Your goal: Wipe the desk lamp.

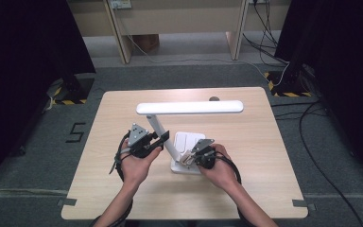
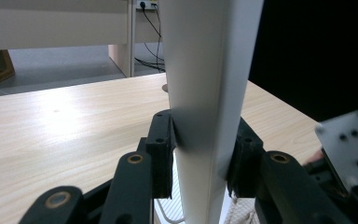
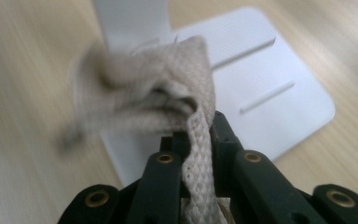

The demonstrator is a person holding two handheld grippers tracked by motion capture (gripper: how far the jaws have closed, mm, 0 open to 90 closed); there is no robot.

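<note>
my left gripper (image 2: pixel 200 154) clamps the slanted white stem (image 2: pixel 207 93) of the desk lamp (image 1: pixel 189 108), one pad on each flat side, low on the stem near its joint with the base (image 1: pixel 189 142). the lamp stands near the middle of the wooden table (image 1: pixel 246 156), its long head bar level above the base. my right gripper (image 3: pixel 198 135) is pressed together on a beige woven cloth (image 3: pixel 168 93), pinching a folded edge so that the bunched part stands out ahead of the jaws, just over the near end of the base beside the foot of the stem. i judge the lamp to be rigid, light plastic with a smooth, somewhat slippery skin; the stem is the correct place to hold it, since the head bar gives leverage that could tip it or strain its joint. the cloth is soft and limp, folds under its own weight, and grips well by any doubled edge. the slots in the base may snag the weave.
</note>
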